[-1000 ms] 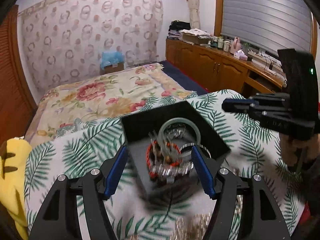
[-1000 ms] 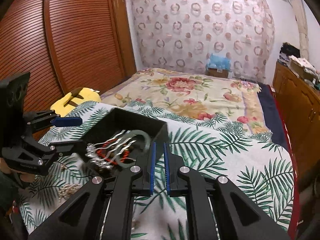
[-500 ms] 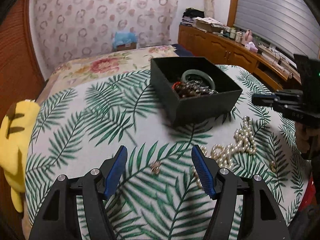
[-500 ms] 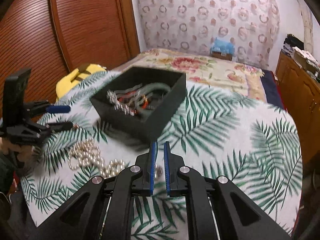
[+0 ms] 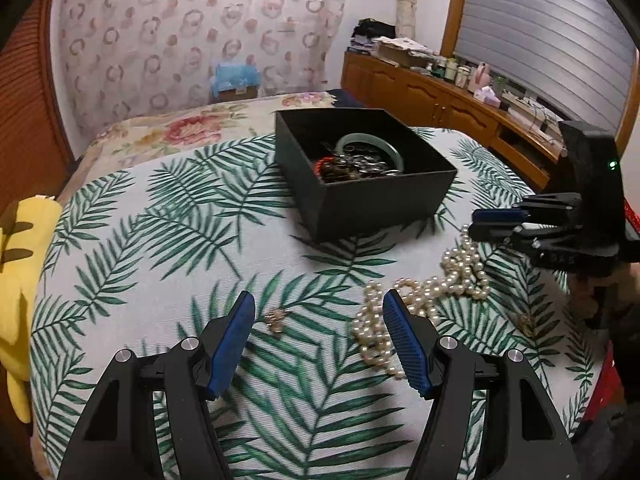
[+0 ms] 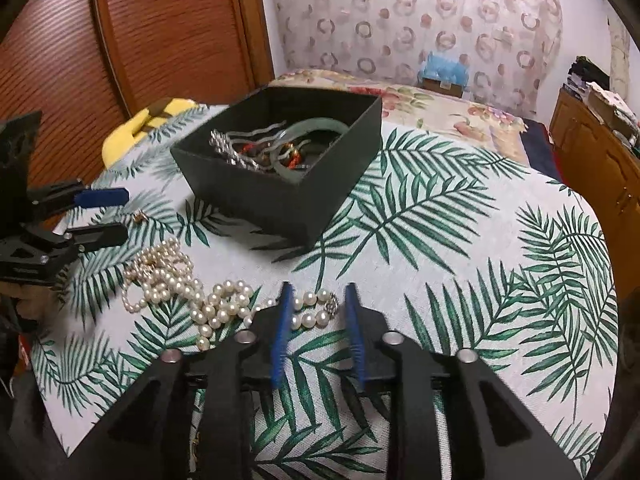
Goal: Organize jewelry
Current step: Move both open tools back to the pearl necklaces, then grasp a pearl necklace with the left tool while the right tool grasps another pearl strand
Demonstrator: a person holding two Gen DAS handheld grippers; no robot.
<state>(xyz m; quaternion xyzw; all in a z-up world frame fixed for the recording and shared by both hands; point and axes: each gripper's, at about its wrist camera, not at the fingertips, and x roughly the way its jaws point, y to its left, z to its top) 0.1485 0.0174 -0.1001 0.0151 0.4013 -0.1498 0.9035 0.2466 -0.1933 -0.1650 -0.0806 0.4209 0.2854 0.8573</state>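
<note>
Both grippers have descended from the box (image 6: 280,168); right gripper (image 6: 316,320), jaws just opening, straddles the pearl strand (image 6: 224,300) ungripped; left gripper (image 5: 320,340) gapes empty. Close squarely across the beads.

My left tool (image 5: 319,338) is matte black, with 2 angular arms ending in ribbed blue pads (image 5: 406,350). I count 4 round silver screw heads (image 5: 189,344) across its arms, and triangular cut-outs lighten the frame lower down. My right tool (image 6: 316,330) is built the same: black arms, blue pads seen edge-on, 4 silver screws. From the left wrist view, the right tool's body carries a tall black block (image 5: 596,168) with 1 small green light and faint pale lettering on its side.
</note>
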